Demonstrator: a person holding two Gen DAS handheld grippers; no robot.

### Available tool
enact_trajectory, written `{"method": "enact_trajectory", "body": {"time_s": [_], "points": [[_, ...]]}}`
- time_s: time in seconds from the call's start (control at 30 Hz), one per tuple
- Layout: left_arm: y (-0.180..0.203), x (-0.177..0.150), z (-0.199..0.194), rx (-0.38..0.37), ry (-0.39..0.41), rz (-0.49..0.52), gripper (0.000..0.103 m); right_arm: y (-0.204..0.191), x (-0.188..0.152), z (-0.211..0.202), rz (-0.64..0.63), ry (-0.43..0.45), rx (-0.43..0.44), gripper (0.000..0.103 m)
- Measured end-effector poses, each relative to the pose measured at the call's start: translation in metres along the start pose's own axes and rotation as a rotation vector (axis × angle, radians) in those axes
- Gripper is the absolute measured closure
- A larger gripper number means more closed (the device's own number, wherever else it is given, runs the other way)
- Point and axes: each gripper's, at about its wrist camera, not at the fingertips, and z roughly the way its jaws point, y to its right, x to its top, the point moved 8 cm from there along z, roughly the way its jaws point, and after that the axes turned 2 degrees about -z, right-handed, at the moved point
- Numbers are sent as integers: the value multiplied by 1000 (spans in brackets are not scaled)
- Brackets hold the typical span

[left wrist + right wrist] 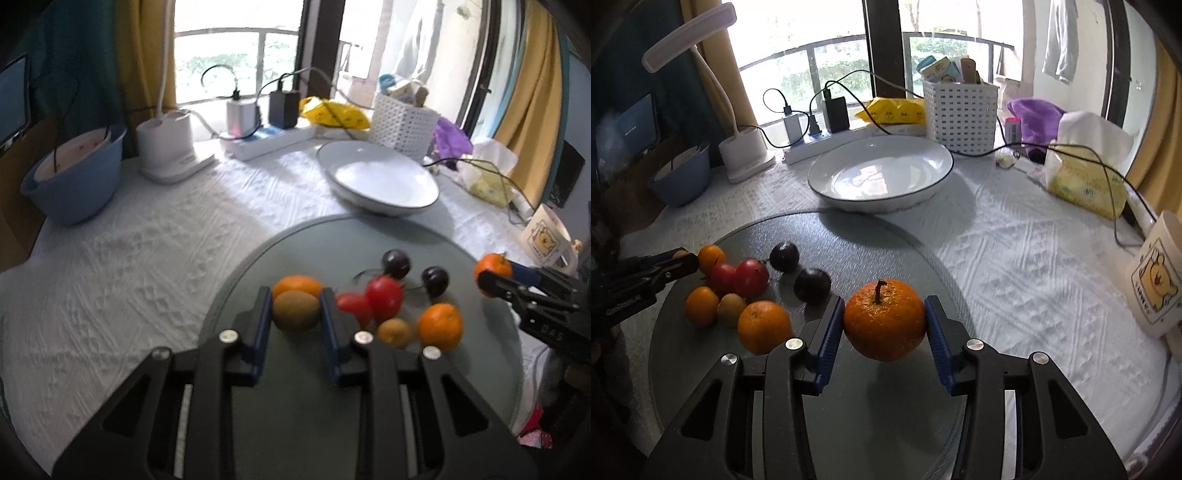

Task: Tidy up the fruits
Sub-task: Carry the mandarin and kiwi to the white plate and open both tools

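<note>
In the left wrist view my left gripper [294,293] is shut on a brown kiwi [295,312], held just above the round glass board [295,251]. Close behind the kiwi lies an orange [297,284]. To its right sit two red tomatoes [384,297], two dark plums [396,263], a small brownish fruit [395,332] and another orange [440,325]. My right gripper [884,301] is shut on a stemmed orange [884,319], both blue pads [827,332] pressing its sides. An empty white plate [879,173] stands beyond the board.
Along the window stand a white basket [960,114], a power strip with chargers [820,140], a lamp base [744,155] and a blue bowl [683,177]. A tissue pack [1086,177] and a cartoon mug [1156,280] sit at the right edge.
</note>
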Motion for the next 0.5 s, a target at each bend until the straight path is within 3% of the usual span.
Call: {"method": "enact_trajectory", "body": {"time_s": [0.5], "points": [[36,54,20,-84,41,65,76,15,59,15,-45,91,-3,56]]}}
